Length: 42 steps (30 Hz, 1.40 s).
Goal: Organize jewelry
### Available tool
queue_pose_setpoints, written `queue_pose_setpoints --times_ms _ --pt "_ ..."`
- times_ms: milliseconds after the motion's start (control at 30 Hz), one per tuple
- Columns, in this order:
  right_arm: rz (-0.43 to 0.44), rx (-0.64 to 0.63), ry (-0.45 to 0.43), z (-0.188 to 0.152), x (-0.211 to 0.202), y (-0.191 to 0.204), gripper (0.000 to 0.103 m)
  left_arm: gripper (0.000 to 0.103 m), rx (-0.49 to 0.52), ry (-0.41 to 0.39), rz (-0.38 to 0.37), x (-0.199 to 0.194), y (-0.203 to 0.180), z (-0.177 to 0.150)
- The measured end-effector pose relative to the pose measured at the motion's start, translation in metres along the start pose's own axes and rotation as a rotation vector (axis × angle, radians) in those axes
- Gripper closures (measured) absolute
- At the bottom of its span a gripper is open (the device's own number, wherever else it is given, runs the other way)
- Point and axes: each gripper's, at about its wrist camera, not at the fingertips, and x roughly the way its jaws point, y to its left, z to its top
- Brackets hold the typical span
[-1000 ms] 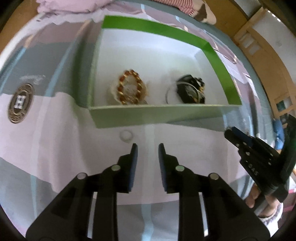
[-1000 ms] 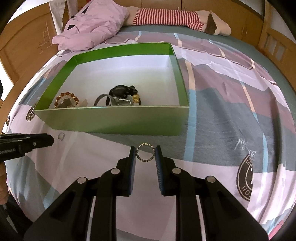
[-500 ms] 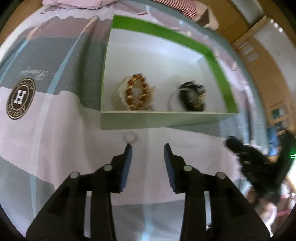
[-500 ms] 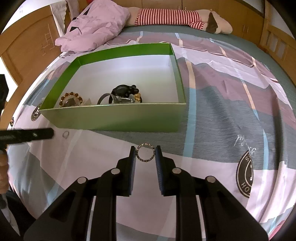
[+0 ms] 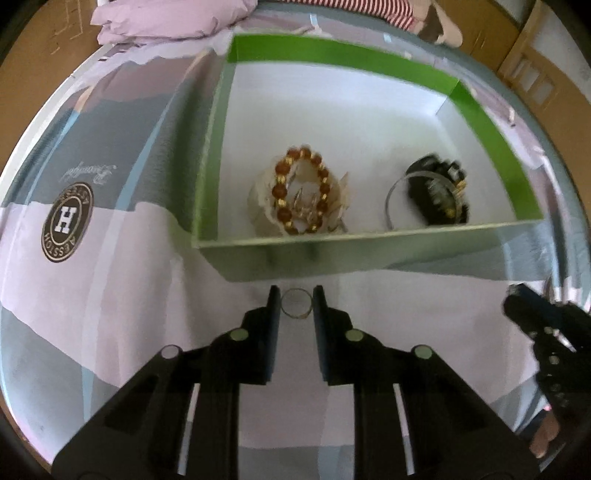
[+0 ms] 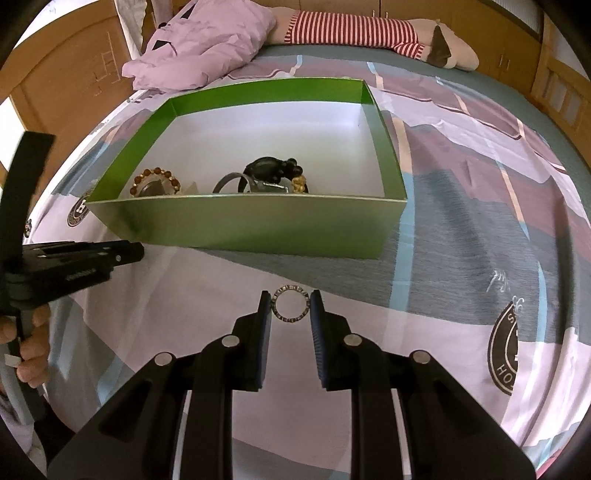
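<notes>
A green box with a white floor lies on the bed. Inside it are an amber bead bracelet on pale wrapping, a silver bangle and a black ornament. In front of the box's near wall, my left gripper is shut on a thin plain ring, just above the bedspread. My right gripper is shut on a studded ring, holding it upright above the bedspread right of the left gripper. The box stands just beyond both.
A patchwork bedspread with round logos covers the bed. A pink garment and a red-striped plush lie at the far end. Wooden furniture lines both sides. A person's hand holds the left gripper's handle.
My left gripper opened, moved forward over the thin ring on the bedspread and closed on it. The right gripper kept its hold on the studded ring and barely moved.
</notes>
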Motion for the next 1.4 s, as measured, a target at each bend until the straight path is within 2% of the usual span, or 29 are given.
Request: queue_pose_setpoints --times_ms 233,600,700,733,833,933,1233,1300,1400 --pt "0.006 -0.016 -0.005 0.003 0.002 0.009 0.082 0.086 0.023 -0.126 0.007 -0.041 0.000 -0.005" --pt "0.017 -0.027 -0.037 0.009 0.000 0.019 0.082 0.086 0.100 -0.228 0.026 -0.069 -0.017 -0.012" --pt "0.046 -0.024 -0.085 0.012 -0.010 0.022 0.082 0.086 0.125 -0.317 0.033 -0.085 -0.022 -0.014" --pt "0.066 -0.021 -0.125 0.014 -0.018 0.022 0.082 0.086 0.128 -0.342 0.031 -0.088 -0.023 -0.014" --pt "0.100 -0.007 -0.209 0.022 -0.037 0.022 0.082 0.086 0.104 -0.398 -0.010 -0.100 -0.020 -0.011" --pt "0.115 0.017 -0.264 0.031 -0.050 0.020 0.082 0.086 0.077 -0.427 -0.011 -0.105 -0.016 -0.007" --pt "0.077 -0.008 -0.280 0.065 -0.047 0.025 0.082 0.086 0.065 -0.502 0.128 -0.103 -0.016 0.018" --pt "0.079 -0.005 -0.292 0.076 -0.043 0.025 0.082 0.086 0.058 -0.503 0.126 -0.098 -0.014 0.026" --pt "0.073 0.008 -0.312 0.089 -0.031 0.020 0.082 0.086 0.038 -0.461 0.129 -0.082 -0.009 0.032"
